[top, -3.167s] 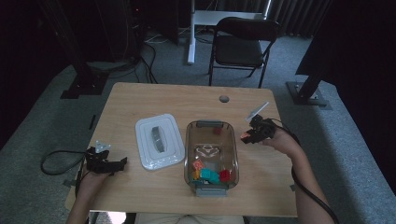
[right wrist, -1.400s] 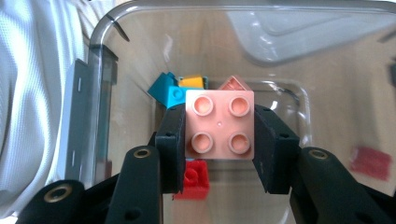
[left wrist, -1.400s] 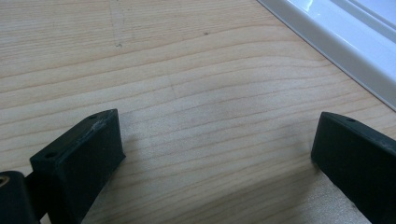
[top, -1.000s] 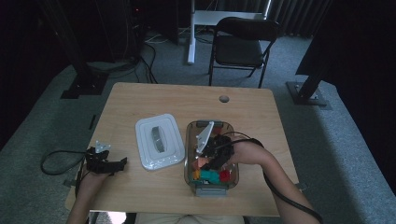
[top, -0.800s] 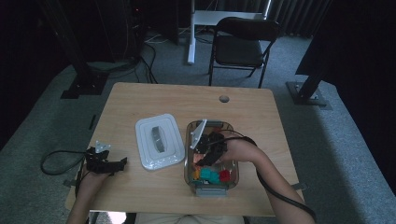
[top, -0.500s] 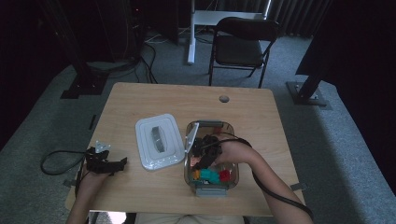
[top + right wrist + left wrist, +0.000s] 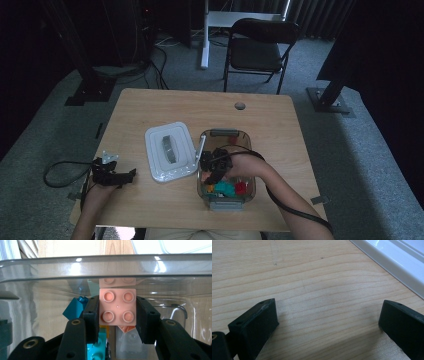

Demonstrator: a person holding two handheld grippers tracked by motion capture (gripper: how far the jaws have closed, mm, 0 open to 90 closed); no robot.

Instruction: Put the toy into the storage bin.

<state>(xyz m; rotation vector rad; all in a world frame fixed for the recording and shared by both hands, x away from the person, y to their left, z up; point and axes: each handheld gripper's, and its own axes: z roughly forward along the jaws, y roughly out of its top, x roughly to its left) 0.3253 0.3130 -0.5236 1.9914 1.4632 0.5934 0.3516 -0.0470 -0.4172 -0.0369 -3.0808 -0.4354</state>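
My right gripper [image 7: 117, 316] is shut on a pale pink four-stud brick [image 7: 117, 310], held inside the clear plastic box [image 7: 105, 265] close to its wall. From above, that gripper [image 7: 214, 170] reaches down into the box [image 7: 220, 134], over teal [image 7: 226, 188], red [image 7: 241, 187] and orange bricks. A teal brick [image 7: 75, 308] and an orange one lie behind the jaws. My left gripper [image 7: 112, 175] rests on the table at the left, its jaws wide apart [image 7: 329, 322] over bare wood with nothing between them.
The box's white lid [image 7: 169, 151] lies flat on the table [image 7: 260, 115] between the two grippers; its edge [image 7: 387, 257] shows in the left gripper view. A folding chair [image 7: 257, 50] stands beyond the far edge. A cable [image 7: 62, 172] loops off the left side.
My right gripper came from the table's right side into the box and sank leftward and lower among the bricks, still holding the pink brick. The left hand has stayed put.
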